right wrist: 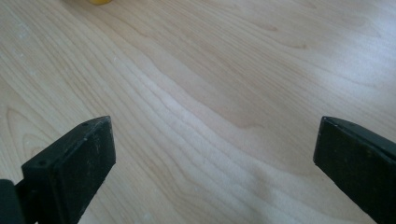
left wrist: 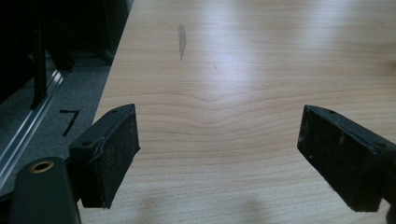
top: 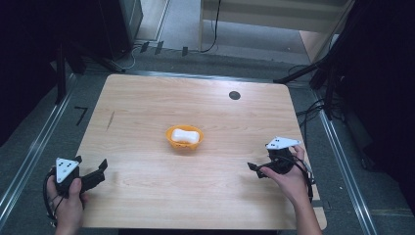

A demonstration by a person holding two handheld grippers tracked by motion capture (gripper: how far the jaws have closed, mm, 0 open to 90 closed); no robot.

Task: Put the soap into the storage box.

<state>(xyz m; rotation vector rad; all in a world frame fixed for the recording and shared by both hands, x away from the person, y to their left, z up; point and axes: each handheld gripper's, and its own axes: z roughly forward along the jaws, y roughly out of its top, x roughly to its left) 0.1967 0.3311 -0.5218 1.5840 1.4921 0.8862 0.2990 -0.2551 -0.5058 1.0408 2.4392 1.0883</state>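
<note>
High camera overlooks table (top: 147, 103); gripper cameras skim it.

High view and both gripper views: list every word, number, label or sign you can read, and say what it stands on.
"7": a black mark on the grey floor left of the table, seen at in the high view and at in the left gripper view.
No other text can be read. The grey plates on the left gripper and right gripper carry small dark dots, not letters.

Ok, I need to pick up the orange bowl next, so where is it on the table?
In the high view the orange bowl sits near the middle of the table, holding a white block, ahead of and between both tongs.
</note>
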